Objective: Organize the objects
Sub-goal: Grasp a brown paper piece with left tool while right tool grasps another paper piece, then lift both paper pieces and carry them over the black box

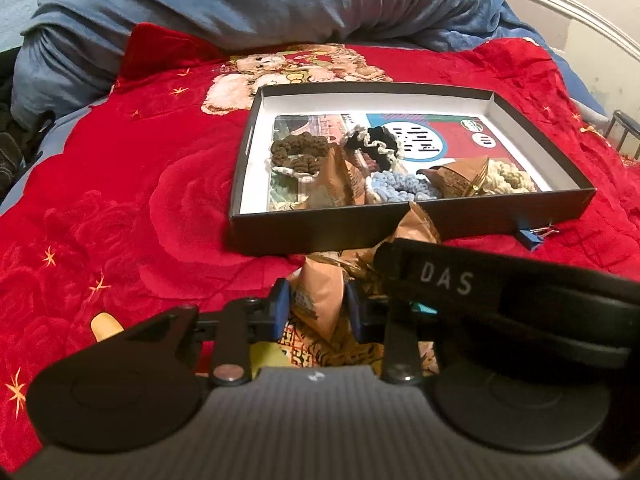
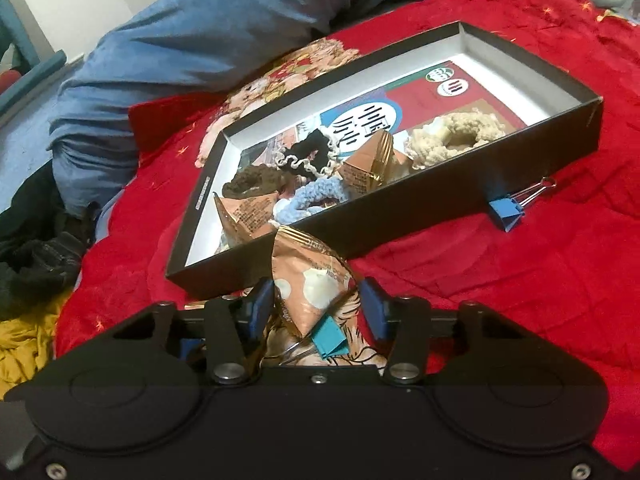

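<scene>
Low | left gripper [image 1: 314, 311] jaws flank packet [image 1: 320, 300] | right gripper [image 2: 316, 304] jaws flank snack pouch [image 2: 310, 284], contact unclear

On my left gripper [image 1: 316, 312] I see black linkage arms, blue finger pads [image 1: 279, 309], silver pivot screws and a ribbed grey body flanked by round black discs. My right gripper [image 2: 318, 306] is matte black with blue pads [image 2: 376, 311] and silver screws; its side reads "DAS" in white

Scrunchies [image 1: 298, 154], packets [image 1: 336, 184] in box [image 1: 400, 232]; clip [image 2: 506, 212] beside box.
</scene>
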A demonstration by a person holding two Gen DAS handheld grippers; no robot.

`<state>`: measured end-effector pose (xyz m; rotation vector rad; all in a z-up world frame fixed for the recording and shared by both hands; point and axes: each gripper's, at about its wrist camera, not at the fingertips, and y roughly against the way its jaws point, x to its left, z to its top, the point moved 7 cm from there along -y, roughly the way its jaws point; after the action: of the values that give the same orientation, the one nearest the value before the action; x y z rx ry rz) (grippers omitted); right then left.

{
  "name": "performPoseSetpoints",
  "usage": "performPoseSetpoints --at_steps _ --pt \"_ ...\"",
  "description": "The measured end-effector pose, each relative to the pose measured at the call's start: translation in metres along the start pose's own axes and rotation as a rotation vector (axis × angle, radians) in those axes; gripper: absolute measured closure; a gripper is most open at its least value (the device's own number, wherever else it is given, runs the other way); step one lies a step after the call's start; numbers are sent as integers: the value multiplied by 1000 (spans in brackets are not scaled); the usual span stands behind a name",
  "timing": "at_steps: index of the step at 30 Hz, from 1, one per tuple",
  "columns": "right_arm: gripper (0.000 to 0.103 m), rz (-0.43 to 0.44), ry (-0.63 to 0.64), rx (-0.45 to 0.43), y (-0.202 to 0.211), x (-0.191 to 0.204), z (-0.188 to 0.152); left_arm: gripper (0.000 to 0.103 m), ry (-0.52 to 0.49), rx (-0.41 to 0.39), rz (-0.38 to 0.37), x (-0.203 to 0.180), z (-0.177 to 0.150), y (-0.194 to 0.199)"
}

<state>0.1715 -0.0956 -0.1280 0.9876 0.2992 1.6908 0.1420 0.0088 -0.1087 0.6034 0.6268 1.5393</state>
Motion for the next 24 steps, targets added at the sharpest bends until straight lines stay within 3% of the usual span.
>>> performPoseSetpoints --at_steps 2,11,24 --pt "68 -5 -5 -1 1 1 -1 69 -9 -4 9 -2 -1 1" --pt "76 -125 -38 -3 20 -8 -6 71 -34 -6 19 -9 -2 9" --pt "78 -44 -81 53 36 -10 1 72 15 -4 50 -2 3 8"
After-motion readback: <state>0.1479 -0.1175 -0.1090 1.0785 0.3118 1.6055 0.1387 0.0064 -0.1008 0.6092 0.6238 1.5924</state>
